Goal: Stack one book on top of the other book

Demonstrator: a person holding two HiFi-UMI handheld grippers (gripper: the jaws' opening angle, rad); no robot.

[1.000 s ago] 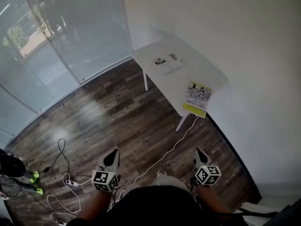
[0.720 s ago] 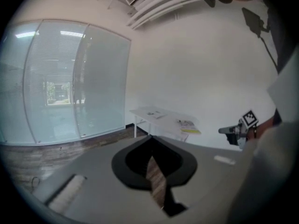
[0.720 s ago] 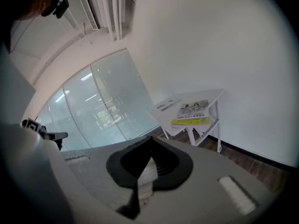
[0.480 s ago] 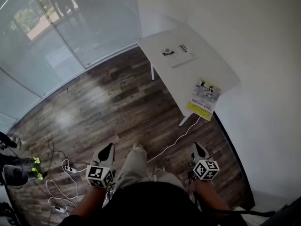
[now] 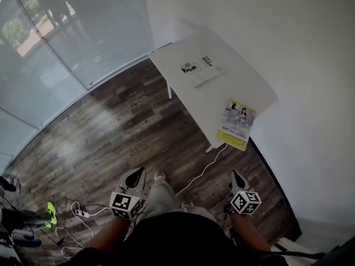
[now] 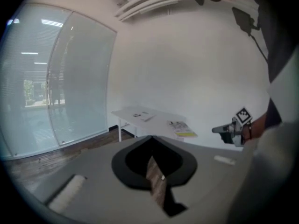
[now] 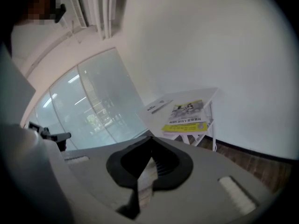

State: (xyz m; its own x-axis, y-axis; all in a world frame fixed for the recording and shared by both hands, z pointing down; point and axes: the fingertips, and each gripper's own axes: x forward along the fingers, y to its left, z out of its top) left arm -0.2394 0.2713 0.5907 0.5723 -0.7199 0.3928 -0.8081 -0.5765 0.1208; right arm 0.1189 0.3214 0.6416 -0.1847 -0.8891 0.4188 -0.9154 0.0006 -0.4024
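Two books lie apart on a white table (image 5: pixel 249 87): a white one (image 5: pixel 201 71) at its far end and a yellow-banded one (image 5: pixel 237 123) at its near corner. Both grippers hang low by the person's body, well short of the table. The left gripper (image 5: pixel 135 177) and the right gripper (image 5: pixel 237 179) are each shut with nothing in them. In the left gripper view the jaws meet (image 6: pixel 150 138) below the distant white book (image 6: pixel 140 115) and yellow-banded book (image 6: pixel 182 128). In the right gripper view the shut jaws (image 7: pixel 150 138) point under the yellow-banded book (image 7: pixel 187 115).
Dark wooden floor (image 5: pixel 122 132) lies between me and the table. A glass wall (image 5: pixel 66 49) runs along the left, a white wall (image 5: pixel 310 93) on the right. A white cable (image 5: pixel 202 170) trails from the table; a power strip and cords (image 5: pixel 80 215) lie at lower left.
The person has stepped forward, a leg now showing between the grippers. Both grippers have been carried along and stay shut and empty. The books have not moved.
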